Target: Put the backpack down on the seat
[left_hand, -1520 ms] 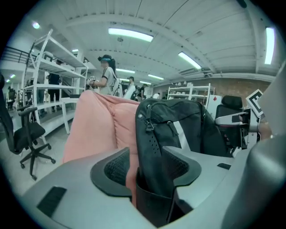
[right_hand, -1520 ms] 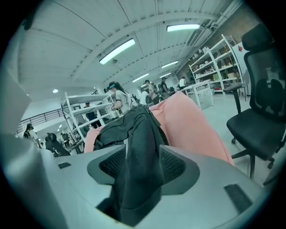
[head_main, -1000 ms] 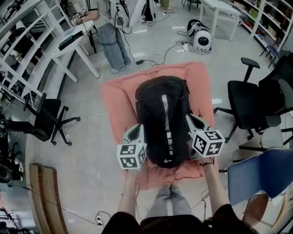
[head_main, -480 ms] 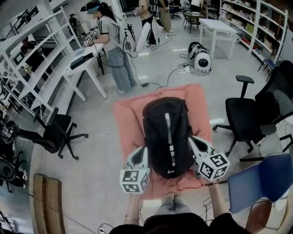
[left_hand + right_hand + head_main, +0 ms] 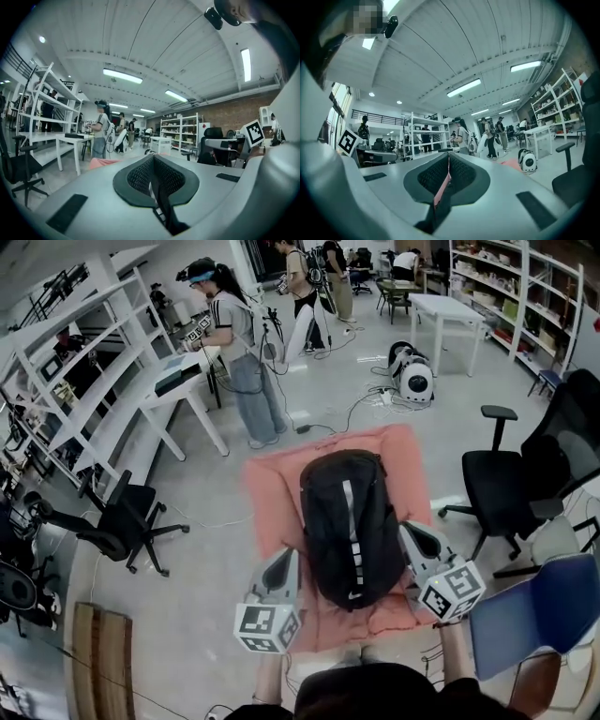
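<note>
— Where do we have the backpack (image 5: 352, 526)?
— Between our hands, hanging over the seat (image 5: 272, 493) and, as we judge it, clear of it. Its long axis runs away from us, rounded top farthest.
— And the grip?
— The left gripper (image 5: 290, 557) and the right gripper (image 5: 407, 527) flank its lower sides, equally near. Both have their jaws pressed together. Each gripper view shows a thin dark strip in the seam, so we take it we pinch backpack fabric.
— So the move?
— Straight down: the seat lies directly beneath.
— Surfaces?
— A black woven shell, soft, with a pale stripe down the middle. The seat is salmon cloth, rumpled and cushiony, so we expect it to give
</note>
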The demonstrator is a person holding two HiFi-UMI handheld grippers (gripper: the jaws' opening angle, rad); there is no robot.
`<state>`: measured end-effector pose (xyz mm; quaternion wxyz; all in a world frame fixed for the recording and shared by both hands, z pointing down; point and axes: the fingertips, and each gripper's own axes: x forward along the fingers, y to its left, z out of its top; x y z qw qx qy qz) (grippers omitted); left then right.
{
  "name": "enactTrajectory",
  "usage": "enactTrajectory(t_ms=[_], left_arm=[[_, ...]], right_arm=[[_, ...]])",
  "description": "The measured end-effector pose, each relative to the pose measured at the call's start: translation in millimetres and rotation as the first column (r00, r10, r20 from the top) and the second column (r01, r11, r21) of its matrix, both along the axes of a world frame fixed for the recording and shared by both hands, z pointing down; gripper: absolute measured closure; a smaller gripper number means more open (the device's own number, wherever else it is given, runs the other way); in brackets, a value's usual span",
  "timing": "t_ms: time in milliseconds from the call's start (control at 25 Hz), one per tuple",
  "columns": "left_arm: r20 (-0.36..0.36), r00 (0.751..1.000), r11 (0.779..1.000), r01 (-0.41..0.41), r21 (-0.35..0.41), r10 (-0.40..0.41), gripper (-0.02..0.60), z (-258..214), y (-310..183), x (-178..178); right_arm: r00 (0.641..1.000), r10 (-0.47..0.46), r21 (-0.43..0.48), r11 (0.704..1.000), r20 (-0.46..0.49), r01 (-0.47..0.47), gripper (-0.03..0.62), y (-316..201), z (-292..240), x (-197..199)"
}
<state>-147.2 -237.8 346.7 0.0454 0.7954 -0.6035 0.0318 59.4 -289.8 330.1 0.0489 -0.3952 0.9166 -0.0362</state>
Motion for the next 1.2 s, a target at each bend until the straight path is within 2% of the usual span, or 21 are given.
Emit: enactTrajectory(t_ms=[360,640,1200], left_arm=[[0.059,0.997,0.997,0.052,0.052,-0.055,0.568,-18.3,15.9,-12.5],[0.048,0.996,0.996,0.075,0.052,-0.077,0.568,-11.5,18.7,-22.3],[0.035,0.995,0.994,0.096,0.049,-0.097,0.568,-6.3,15.1,-27.3]], right_arm=[[1.0,0.026,0.071,0.997,0.012,-0.027,0.581,7.8,-24.5,19.4],[0.999,-0.005,0.066,0.998,0.047,0.002,0.582,6.0,-18.6,22.6],[0.999,-0.004,0.068,0.998,0.039,0.001,0.582,0.8,-15.9,22.9]])
